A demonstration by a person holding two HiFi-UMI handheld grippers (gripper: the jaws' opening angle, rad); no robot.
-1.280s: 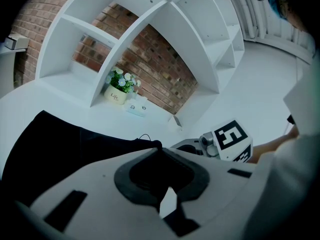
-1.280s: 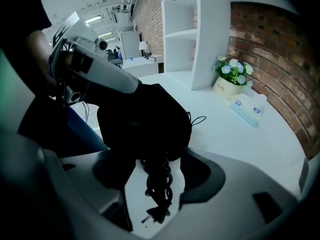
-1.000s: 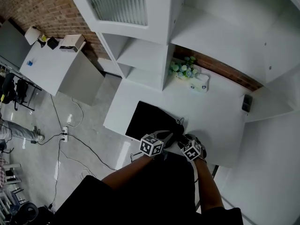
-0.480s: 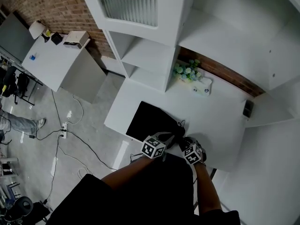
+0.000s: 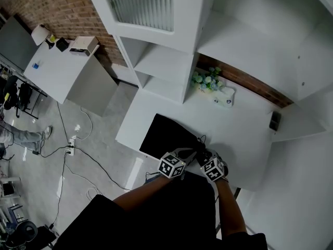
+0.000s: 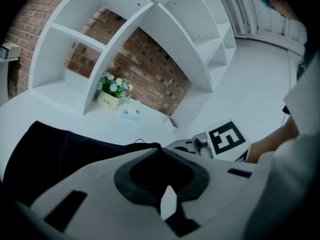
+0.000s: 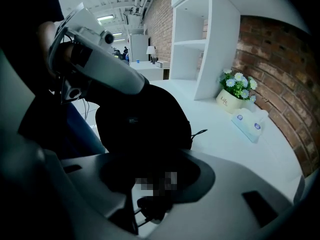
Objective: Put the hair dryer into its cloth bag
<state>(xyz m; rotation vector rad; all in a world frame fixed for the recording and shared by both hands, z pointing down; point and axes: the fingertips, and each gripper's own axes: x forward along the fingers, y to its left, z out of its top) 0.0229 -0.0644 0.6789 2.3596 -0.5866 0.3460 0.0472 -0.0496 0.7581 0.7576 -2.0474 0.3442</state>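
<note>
- Two grippers meet at the near edge of the black cloth bag (image 5: 167, 135), which lies on the white table (image 5: 244, 139) close to the person's body.
- Left gripper (image 5: 188, 153): its jaws are brought together, with their tips nipping the bag's black hem. In the left gripper view the cloth spreads away to the left from those tips.
- Right gripper (image 5: 207, 157): it sits just beside the left one, its jaws drawn in round a dark fold of the bag's cloth. A thin dark cord (image 7: 146, 210) loops beneath them.
- Hair dryer: it cannot be told apart from the black cloth. In the right gripper view the bag rises as a full, rounded mound, and a thin drawstring (image 7: 199, 133) trails onto the table at its right.
- At the table's far side a pot of flowers (image 5: 205, 79) stands by the brick wall, with a pale tissue box (image 5: 223, 95) just beside it.
- A small dark device (image 5: 274, 120) lies near the table's right edge.
- A white shelf unit (image 5: 166, 61) stands over the back left of the table.
- Off to the left, a second white table (image 5: 57, 72) holds a few small items, and cables (image 5: 78, 145) trail across the grey floor.
</note>
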